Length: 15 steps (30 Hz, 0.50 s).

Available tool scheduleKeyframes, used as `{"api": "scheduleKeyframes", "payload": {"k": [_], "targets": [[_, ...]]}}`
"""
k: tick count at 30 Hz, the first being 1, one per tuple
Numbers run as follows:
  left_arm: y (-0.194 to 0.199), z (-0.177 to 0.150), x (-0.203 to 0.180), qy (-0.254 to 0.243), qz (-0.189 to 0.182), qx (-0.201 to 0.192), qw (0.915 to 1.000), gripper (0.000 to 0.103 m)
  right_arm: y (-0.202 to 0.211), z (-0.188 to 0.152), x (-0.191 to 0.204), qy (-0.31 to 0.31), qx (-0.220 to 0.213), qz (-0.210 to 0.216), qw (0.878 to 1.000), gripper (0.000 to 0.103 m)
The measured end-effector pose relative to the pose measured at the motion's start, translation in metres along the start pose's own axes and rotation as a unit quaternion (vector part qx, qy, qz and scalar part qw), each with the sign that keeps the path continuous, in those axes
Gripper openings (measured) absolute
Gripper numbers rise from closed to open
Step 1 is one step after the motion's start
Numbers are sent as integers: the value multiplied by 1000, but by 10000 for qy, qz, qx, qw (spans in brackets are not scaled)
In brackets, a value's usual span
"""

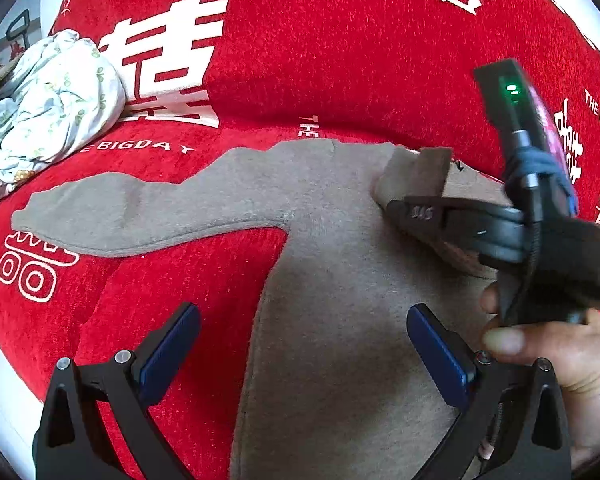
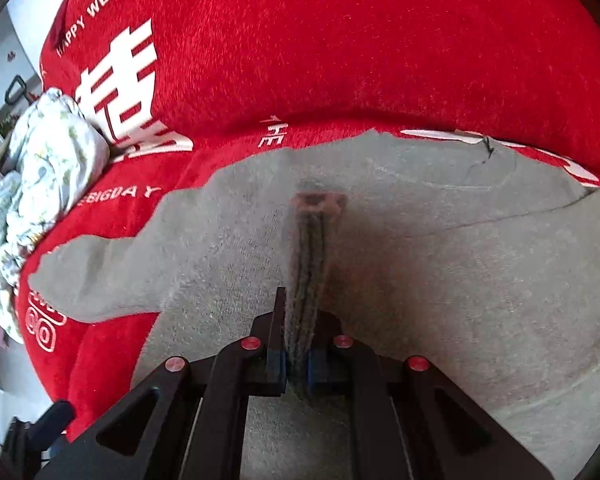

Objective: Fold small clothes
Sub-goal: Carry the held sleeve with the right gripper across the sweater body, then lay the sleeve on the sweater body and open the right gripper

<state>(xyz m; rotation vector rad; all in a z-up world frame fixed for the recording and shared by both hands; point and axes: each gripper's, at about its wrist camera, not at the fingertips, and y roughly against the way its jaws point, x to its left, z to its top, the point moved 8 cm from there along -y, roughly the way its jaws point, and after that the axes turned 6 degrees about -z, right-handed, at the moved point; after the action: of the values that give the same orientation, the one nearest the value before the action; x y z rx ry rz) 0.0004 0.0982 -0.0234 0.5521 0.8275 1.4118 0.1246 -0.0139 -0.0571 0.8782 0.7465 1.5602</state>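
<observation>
At the bottom of the left wrist view the left gripper [image 1: 303, 354] stands spread wide over the lower body of the grey top [image 1: 340, 280], pinching nothing. The top lies flat on the red cover [image 1: 320, 60], one sleeve [image 1: 120, 212] stretched toward the left of the frame. At right of that frame a hand [image 1: 572, 360] carries the right gripper [image 1: 420, 192], pressed together on a folded sleeve end [image 2: 304, 276], which runs up the middle of the right wrist view over the chest. The step looks like folding this sleeve across the body; next it should be laid flat and let go, then the other sleeve taken. Farther back, white print on the cover reads "THE BIGDAY", "HAPPY WEDDIN", plus large Chinese characters; a flowered cloth [image 1: 56, 96] is bunched at upper left
</observation>
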Motion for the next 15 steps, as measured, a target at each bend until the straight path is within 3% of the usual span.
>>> {"api": "scheduleKeyframes", "payload": {"k": [4, 9, 10, 11, 13, 15], "targets": [[1, -1, 5, 68, 9, 12, 10000, 103, -5, 0, 5, 114, -15, -161, 9998, 8], [0, -4, 9, 162, 16, 33, 9999, 103, -5, -1, 12, 289, -87, -171, 9994, 18], [1, -5, 11, 175, 18, 25, 9998, 103, -5, -1, 13, 289, -85, -108, 9995, 30], [2, -5, 12, 186, 16, 21, 9998, 103, -4, -1, 17, 290, -77, 79, 9995, 52], [5, -5, 15, 226, 15, 11, 9997, 103, -1, 1, 26, 322, -55, 382, 9987, 80], [8, -4, 18, 276, 20, -14, 9996, 103, 14, 7, 27, 355, -251, 550, 9975, 80]]}}
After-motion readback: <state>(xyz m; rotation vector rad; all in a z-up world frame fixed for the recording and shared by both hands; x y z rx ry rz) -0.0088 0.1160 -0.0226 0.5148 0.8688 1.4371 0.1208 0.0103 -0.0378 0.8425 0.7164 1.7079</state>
